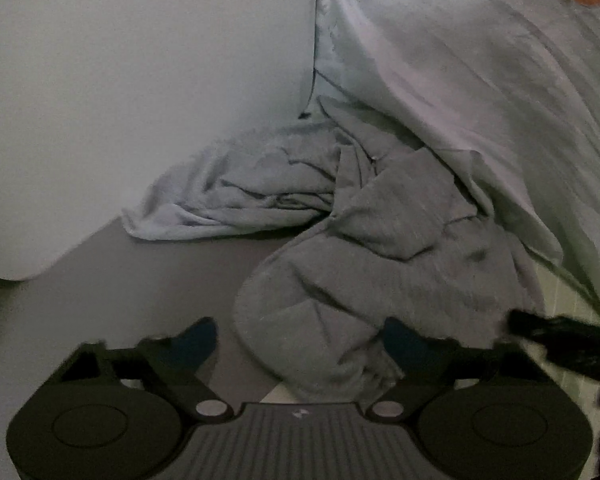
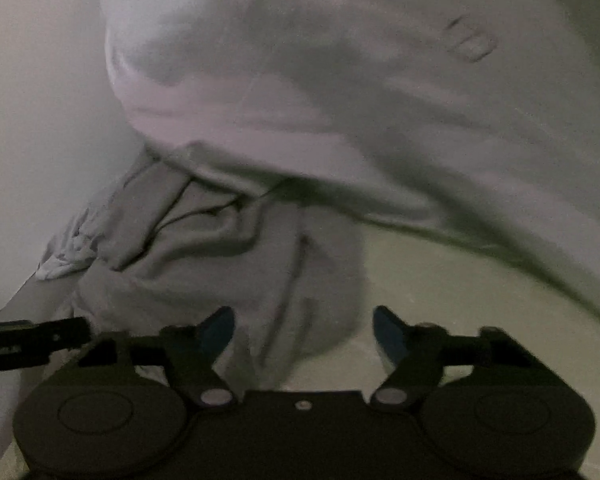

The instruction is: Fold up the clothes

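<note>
The grey garment (image 1: 380, 264) looks soft, thick and limp, so it will likely sag and bunch when lifted; its near rounded edge seems the best place to pinch. It lies crumpled on the floor (image 1: 160, 280) beside a pale blue towel (image 1: 236, 188), under hanging bedding (image 1: 480, 100). The left tongs (image 1: 300, 344) and right tongs (image 2: 304, 332) both straddle that edge, parted, gripping nothing yet.

both claws, left (image 1: 300, 344) and right (image 2: 304, 332), gape, angled downward.

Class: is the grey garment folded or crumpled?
Crumpled: the grey garment lies bunched in irregular creases, with no neat edges.
</note>
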`<state>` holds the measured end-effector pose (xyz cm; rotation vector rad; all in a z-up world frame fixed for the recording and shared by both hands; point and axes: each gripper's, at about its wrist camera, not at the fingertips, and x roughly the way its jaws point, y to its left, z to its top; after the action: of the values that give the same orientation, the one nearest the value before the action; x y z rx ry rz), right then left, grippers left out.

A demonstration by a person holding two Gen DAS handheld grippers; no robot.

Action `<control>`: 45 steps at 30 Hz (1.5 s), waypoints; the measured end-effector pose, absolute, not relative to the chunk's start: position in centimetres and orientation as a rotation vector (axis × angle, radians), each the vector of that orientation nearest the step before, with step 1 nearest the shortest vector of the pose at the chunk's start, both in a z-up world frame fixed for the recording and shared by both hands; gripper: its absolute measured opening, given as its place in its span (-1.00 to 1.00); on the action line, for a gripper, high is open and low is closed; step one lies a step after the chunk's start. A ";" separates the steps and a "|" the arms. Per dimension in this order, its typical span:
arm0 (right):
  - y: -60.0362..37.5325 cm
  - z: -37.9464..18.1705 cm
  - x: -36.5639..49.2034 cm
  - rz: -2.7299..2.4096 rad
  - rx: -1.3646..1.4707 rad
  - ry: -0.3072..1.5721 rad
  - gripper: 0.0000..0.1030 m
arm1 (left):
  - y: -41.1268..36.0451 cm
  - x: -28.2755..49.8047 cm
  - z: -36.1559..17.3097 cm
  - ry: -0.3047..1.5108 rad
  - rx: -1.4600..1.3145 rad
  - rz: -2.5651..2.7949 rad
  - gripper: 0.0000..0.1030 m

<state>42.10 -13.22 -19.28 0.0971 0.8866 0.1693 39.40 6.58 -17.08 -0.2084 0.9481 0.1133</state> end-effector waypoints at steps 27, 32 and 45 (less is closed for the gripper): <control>-10.6 -17.0 18.7 0.312 0.010 0.953 -0.84 | 1.1 11.3 -13.5 1.155 -0.032 -0.139 -0.86; -16.6 -16.4 13.7 0.159 0.071 0.947 -0.84 | -6.2 7.0 -11.9 1.135 0.029 -0.456 -0.86; -26.7 -13.9 4.4 -0.073 0.224 0.902 -0.11 | -11.4 3.9 -10.0 1.100 -0.212 -0.471 -0.45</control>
<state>4.35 -26.72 -13.94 0.2236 0.9023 -0.0727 3.86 -11.45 -9.96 -0.2115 1.0997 -0.4711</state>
